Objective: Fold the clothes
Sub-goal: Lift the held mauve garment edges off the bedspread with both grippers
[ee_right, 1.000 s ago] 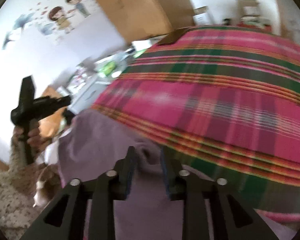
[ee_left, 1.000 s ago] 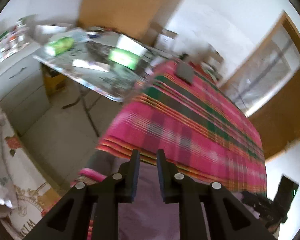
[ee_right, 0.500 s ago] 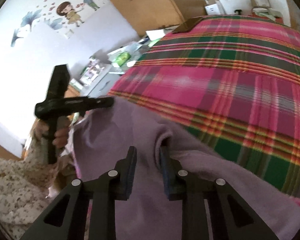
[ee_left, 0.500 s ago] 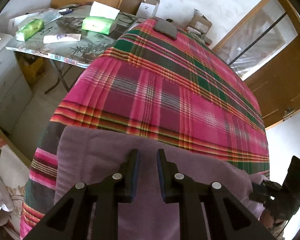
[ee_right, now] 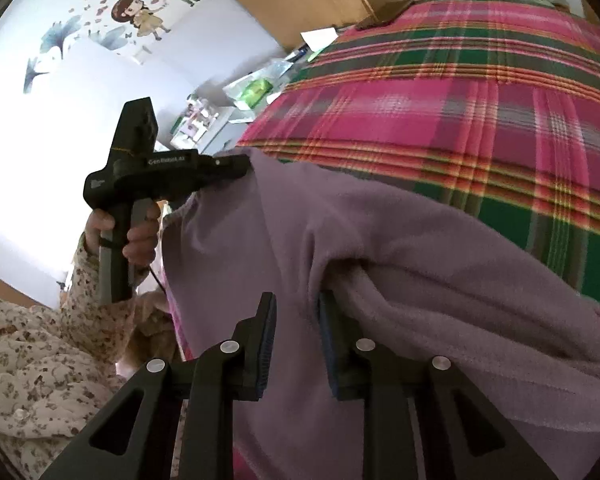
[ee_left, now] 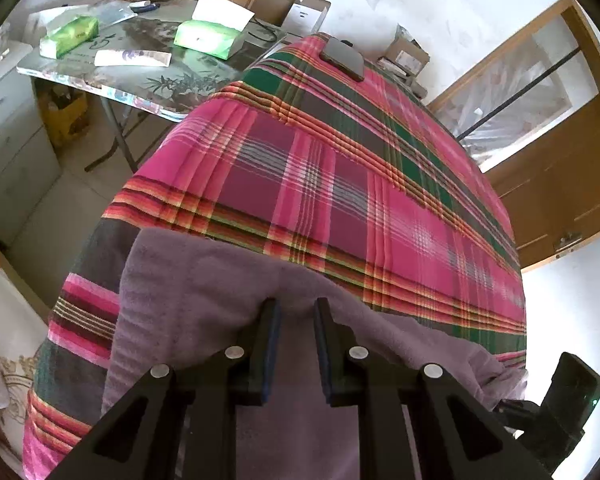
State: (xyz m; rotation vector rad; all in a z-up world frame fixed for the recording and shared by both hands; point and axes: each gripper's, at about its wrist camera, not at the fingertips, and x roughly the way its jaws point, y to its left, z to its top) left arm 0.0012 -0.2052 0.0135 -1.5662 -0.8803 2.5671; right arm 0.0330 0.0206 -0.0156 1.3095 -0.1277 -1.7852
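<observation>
Left wrist view: one left hand-held gripper points down at a bed covered by one plaid blanket in pink, green and orange. One purple garment lies draped over the near end of the bed, its far edge running across the blanket. The two fingers pinch a raised fold of that purple cloth, which fills the narrow gap between them. At the lower right edge, part of the right hand-held gripper shows as a black body. At the far end of the bed lies one dark flat phone-like object. Beside the bed stands one folding surface carrying two green packs and one white tube.

Right wrist view: the right hand-held gripper pinches a bunched ridge of the same purple garment, cloth pressed between its two fingers. To the left, one hand in a floral sleeve grips the left hand-held gripper, whose tip meets the garment's far corner. On the wall is one sticker of two cartoon children.
</observation>
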